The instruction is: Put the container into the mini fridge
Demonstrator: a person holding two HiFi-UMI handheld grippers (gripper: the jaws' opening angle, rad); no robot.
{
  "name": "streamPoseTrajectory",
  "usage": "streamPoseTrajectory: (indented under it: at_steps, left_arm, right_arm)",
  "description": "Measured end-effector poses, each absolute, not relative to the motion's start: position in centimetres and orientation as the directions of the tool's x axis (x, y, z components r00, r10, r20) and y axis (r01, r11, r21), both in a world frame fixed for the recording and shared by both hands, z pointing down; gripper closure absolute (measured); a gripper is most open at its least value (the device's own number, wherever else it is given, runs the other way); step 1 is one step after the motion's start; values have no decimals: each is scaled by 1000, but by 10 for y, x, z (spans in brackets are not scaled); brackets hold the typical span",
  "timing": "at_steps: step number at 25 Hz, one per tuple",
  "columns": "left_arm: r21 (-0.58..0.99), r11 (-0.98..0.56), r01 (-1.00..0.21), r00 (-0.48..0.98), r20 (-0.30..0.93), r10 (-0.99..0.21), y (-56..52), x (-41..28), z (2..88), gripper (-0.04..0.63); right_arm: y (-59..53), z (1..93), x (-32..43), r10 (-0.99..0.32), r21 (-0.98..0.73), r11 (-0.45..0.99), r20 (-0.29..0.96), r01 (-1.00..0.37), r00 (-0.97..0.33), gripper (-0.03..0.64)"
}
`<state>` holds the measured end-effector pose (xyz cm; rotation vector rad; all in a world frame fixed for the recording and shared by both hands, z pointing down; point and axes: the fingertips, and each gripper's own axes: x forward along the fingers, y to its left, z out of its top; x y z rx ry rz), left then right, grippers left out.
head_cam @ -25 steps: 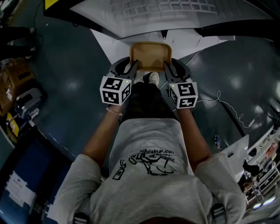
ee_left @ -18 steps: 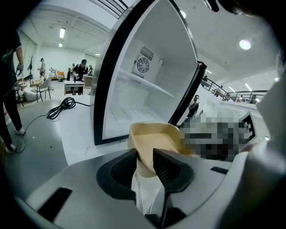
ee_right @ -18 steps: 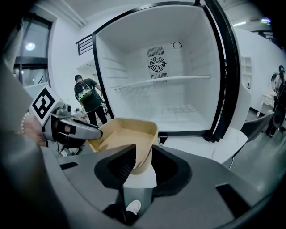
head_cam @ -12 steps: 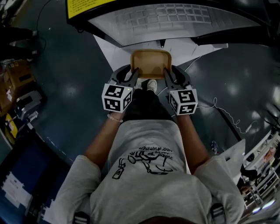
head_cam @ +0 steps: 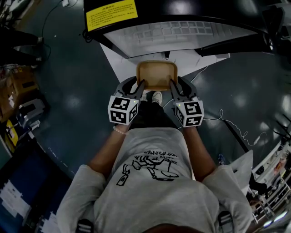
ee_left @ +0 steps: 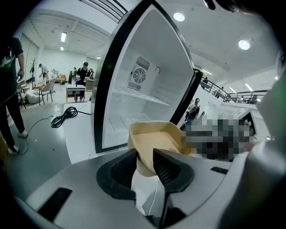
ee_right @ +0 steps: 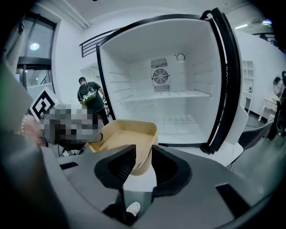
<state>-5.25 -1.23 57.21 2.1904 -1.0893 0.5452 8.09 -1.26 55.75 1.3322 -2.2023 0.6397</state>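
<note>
Now lifted higher than a second ago, the container hangs just before the open mini fridge, its left rim clamped by the left hand-held gripper, its right rim by the right hand-held gripper; sliding it inside likely comes next.

Nothing legible: print too small on yellow label atop mini fridge; below the fridge, blurred lettering on shirt.

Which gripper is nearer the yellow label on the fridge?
Left. The left gripper, holding the container by its left edge, sits below the yellow label; the right gripper holds the opposite edge, further away.
</note>
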Motion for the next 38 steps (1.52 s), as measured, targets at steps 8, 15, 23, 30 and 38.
streamPoseTrajectory:
  at_steps: [8, 15, 23, 30, 38]
  left_arm:
    - [348, -468, -812, 579, 581, -572, -15, -48, 549, 471]
    - [350, -467, -812, 580, 571, -581, -13, -48, 535, 471]
    - [360, -462, -811, 583, 559, -589, -8, -48, 518, 471]
    - [368, -469, -803, 595, 540, -595, -4, -44, 498, 471]
    - [368, -461, -807, 590, 528, -611, -5, -47, 482, 471]
  right_arm:
    - [-16, 532, 85, -687, -127, 424, 601, -897, -410, 495]
    - [-13, 518, 85, -690, -125, 427, 594, -895, -412, 495]
    - [-9, 502, 86, -700, -125, 435, 577, -892, -422, 495]
    - [-9, 484, 90, -710, -119, 438, 563, -891, -424, 495]
    - [-6, 467, 87, -709, -114, 454, 553, -884, -436, 495]
